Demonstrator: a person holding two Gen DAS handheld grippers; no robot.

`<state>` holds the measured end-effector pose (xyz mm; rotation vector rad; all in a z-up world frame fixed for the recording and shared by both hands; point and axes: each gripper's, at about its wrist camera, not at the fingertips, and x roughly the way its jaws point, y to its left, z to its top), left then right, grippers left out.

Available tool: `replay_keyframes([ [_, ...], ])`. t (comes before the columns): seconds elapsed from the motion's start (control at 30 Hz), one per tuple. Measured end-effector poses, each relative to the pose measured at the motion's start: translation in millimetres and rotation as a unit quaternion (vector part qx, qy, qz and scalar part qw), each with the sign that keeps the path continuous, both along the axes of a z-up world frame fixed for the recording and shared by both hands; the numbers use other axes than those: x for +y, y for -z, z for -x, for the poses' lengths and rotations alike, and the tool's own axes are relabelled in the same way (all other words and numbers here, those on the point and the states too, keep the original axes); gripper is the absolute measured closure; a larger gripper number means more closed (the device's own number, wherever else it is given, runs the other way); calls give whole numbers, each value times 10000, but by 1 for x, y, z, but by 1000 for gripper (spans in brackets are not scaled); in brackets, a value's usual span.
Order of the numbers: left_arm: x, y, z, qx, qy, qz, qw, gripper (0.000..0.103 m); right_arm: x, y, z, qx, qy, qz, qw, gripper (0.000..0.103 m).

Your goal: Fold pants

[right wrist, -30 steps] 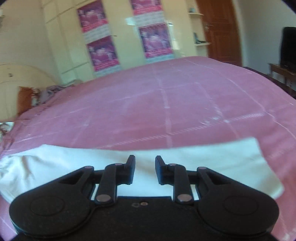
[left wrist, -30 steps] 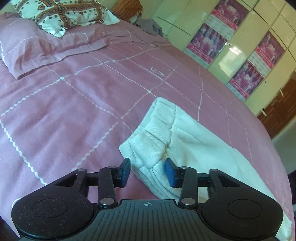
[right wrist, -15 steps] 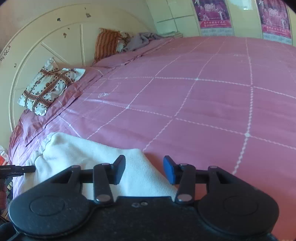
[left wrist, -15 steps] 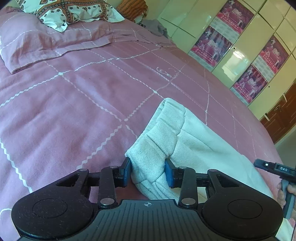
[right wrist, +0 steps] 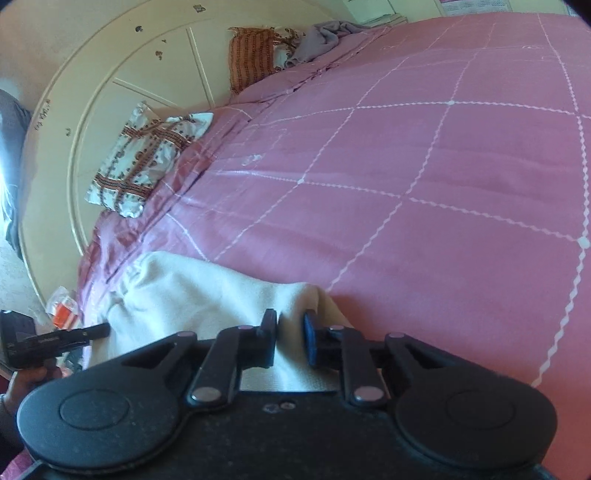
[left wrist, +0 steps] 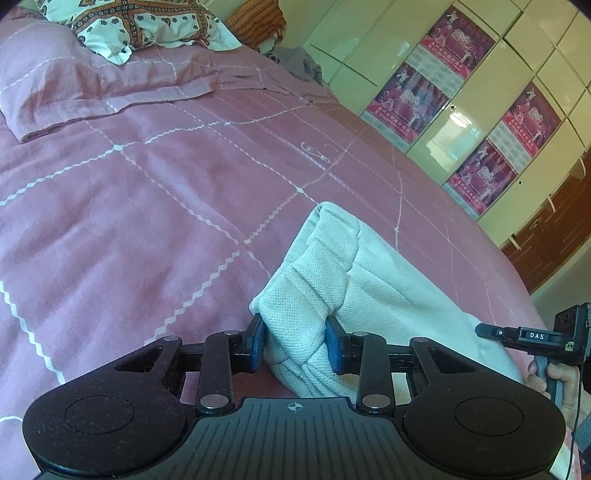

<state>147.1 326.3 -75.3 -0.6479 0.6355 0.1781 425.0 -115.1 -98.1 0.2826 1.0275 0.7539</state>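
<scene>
Two wrist cameras low over the bed, looking across each other

Left wrist view sits just behind the left gripper (left wrist: 295, 341), tilted down and close over the pink bedspread (left wrist: 155, 206), facing the patterned pillow (left wrist: 140, 26) and the cupboard doors (left wrist: 476, 122); right wrist view rides just behind the right gripper (right wrist: 290, 338), angled down too, facing the round headboard (right wrist: 122, 85). Both take in the cream pants (left wrist: 388, 280) right at the fingers, the same pillow and bedspread, and each catches the other gripper at its frame edge
</scene>
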Motion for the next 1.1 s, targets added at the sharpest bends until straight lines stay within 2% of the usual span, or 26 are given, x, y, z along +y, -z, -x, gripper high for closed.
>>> replay_keyframes([
  [0.07,3,-5,4,-147,-17,70,9999,73,10,1,0,-118,-18,288,9995,101],
  [0.1,2,-11,9,-306,-3,46,9995,77,16,-4,3,-350,-18,525,9980,100],
  [0.13,0,-15,15,-388,4,-11,9992,79,17,-12,6,-555,37,495,9972,101],
  [0.2,-1,-11,18,-243,23,-157,9996,79,15,-24,10,-792,297,425,9955,101],
  [0.23,1,-2,18,-132,9,-105,9999,79,17,-21,10,-784,320,579,9947,101],
  [0.3,9,11,18,-115,-25,164,9998,75,31,5,8,-593,191,1345,9889,101],
  [0.33,11,8,18,-101,-13,201,9997,72,32,10,10,-656,268,1322,9887,102],
  [0.37,10,2,19,-52,28,88,9999,68,32,8,11,-671,434,1299,9883,100],
  [0.4,8,-5,22,0,45,-101,9999,58,30,3,13,-687,612,1207,9884,89],
  [0.43,6,-12,27,52,-10,-287,9996,48,23,-5,22,-848,835,1130,9864,85],
  [0.53,1,-43,48,-171,-310,-899,9953,48,-7,-37,64,-1444,1126,946,9785,85],
  [0.63,-27,-69,33,-457,211,-1401,9889,48,-45,-50,112,-1579,1469,1104,9702,83],
  [0.73,-71,-69,-9,-461,1033,-1460,9828,47,-68,-41,139,-1261,1777,1102,9697,83],
  [0.8,-94,-54,-33,-112,1418,-1575,9772,47,-76,-34,151,-1109,1849,1181,9693,83],
  [0.87,-103,-36,-46,428,1532,-1573,9747,47,-93,-29,165,-1018,1990,1306,9659,83],
  [0.9,-104,-31,-45,510,1535,-1526,9750,47,-107,-29,172,-965,2112,1346,9633,81],
  [0.97,-101,-30,-37,472,1546,-1493,9755,47,-149,-26,188,-741,2516,1475,9537,81],
  [1.0,-102,-32,-32,468,1539,-1491,9756,47,-172,-26,197,-679,2766,1567,9457,84],
  [1.03,-100,-34,-28,466,1536,-1484,9758,47,-200,-26,210,-674,3073,1757,9328,94],
  [1.07,-99,-36,-24,456,1545,-1485,9757,47,-227,-28,222,-682,3390,1869,9195,94],
  [1.1,-99,-37,-21,460,1572,-1502,9750,47,-254,-31,235,-640,3825,2044,8988,94],
])
